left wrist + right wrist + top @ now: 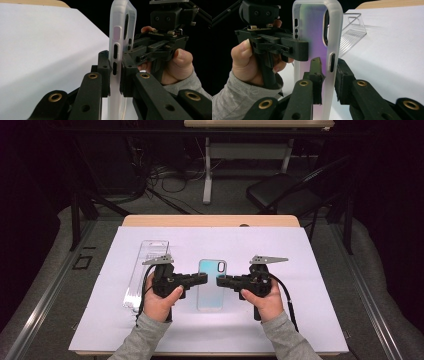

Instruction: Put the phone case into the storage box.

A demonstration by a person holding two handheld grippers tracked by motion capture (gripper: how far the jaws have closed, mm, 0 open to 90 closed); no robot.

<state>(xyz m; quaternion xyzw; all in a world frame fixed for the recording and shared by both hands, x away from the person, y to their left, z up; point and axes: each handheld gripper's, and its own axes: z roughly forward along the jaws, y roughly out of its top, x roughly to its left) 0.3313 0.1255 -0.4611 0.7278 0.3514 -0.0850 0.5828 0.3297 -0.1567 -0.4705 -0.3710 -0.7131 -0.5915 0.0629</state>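
Phone case (212,285) held up off the white sheet (320,285), between the 2 grippers, clear plastic package (146,270) lying off to its left. Left gripper (204,279) clamped tight on the case's left edge, pads squeezing the frosted rim beside the button slots. Right gripper (220,281) straddling the opposite edge, one pad touching, other pad a hair off, so not gripping yet.
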